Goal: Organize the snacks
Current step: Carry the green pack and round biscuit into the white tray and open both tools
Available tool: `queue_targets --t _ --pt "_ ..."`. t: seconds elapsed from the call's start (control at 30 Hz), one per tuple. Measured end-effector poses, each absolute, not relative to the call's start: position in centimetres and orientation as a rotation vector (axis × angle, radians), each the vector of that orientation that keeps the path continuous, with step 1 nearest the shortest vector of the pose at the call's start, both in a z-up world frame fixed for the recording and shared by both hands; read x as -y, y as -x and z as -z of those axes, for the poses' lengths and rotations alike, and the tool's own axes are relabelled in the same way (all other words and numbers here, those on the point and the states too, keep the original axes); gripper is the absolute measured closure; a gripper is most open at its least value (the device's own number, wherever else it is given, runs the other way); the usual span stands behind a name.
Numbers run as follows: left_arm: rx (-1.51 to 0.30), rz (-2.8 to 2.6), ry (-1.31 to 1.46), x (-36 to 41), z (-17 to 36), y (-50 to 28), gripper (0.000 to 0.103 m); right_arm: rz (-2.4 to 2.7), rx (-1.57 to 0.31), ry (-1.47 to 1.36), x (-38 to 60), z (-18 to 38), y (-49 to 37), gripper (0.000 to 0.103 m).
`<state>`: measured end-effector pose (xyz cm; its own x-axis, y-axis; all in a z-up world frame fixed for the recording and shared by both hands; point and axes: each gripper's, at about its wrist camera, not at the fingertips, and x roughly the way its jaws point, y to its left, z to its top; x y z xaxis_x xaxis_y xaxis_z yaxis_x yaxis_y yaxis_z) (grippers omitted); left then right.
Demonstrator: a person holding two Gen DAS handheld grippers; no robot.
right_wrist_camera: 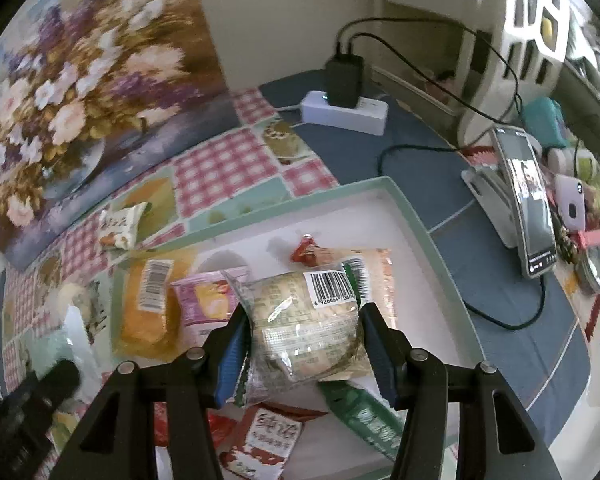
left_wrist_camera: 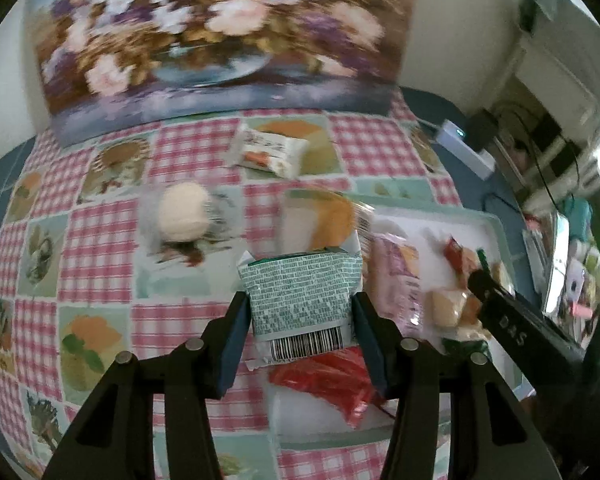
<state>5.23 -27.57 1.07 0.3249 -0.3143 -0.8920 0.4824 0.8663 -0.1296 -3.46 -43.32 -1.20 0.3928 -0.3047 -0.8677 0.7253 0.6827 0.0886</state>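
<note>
The left claw [left_wrist_camera: 300,320] pinches a flat green-and-white snack packet [left_wrist_camera: 300,300], its back turned to the camera: dense small print fills the panel, a barcode runs along the near edge, and the crimped top seam stands upward. It hangs just above the near corner of a shallow white tray [right_wrist_camera: 404,200] with a pale green rim. The right claw [right_wrist_camera: 300,336] pinches a clear-wrapped round pastry [right_wrist_camera: 304,320], pale and domed under crinkled film that catches the light, with a white barcode label near its upper right edge; this one is over the middle of the tray. Lying in the tray below are an orange snack pack [right_wrist_camera: 148,304], a pink snack pack [right_wrist_camera: 208,300], a long green packet [right_wrist_camera: 364,416], a red-and-white packet [right_wrist_camera: 260,440] and a small red-wrapped piece [right_wrist_camera: 306,248]. Outside the tray, on the checked tablecloth [left_wrist_camera: 100,240] covering the surface, lie a white snack packet [left_wrist_camera: 272,152] and a blurred round cream-coloured snack [left_wrist_camera: 182,216], well apart from each other. A floral painting [left_wrist_camera: 204,40] leans against the wall behind. Right of the tray sit a white power strip [right_wrist_camera: 348,114] with a black charger and a phone [right_wrist_camera: 526,200] on a stand.
</note>
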Motion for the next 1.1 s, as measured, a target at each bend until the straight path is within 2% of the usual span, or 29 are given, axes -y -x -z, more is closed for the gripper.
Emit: queue_targets --t 0.5,0.63,0.83,0.93,1.1 --pt "-1.152 0.629 -0.245 31.7 0.2 -2.9 0.048 0.711 -0.969 -0.588 45.5 2.2 4.8 0.045" --pt "-1.144 0.636 -0.253 31.9 0.0 -2.7 0.041 0.704 -0.976 -0.588 45.3 2.3 4.7 0.045" --pt "-1.139 0.621 -0.235 31.2 -0.2 -3.1 0.041 0.699 -0.985 -0.584 45.1 2.4 4.5 0.043" --pt "-1.136 0.589 -0.220 30.5 -0.3 -3.6 0.030 0.690 -0.990 -0.584 45.0 2.4 4.3 0.043" --pt "-1.133 0.560 -0.182 29.5 -0.7 -4.4 0.030 0.679 -0.998 -0.589 45.0 2.7 4.2 0.034"
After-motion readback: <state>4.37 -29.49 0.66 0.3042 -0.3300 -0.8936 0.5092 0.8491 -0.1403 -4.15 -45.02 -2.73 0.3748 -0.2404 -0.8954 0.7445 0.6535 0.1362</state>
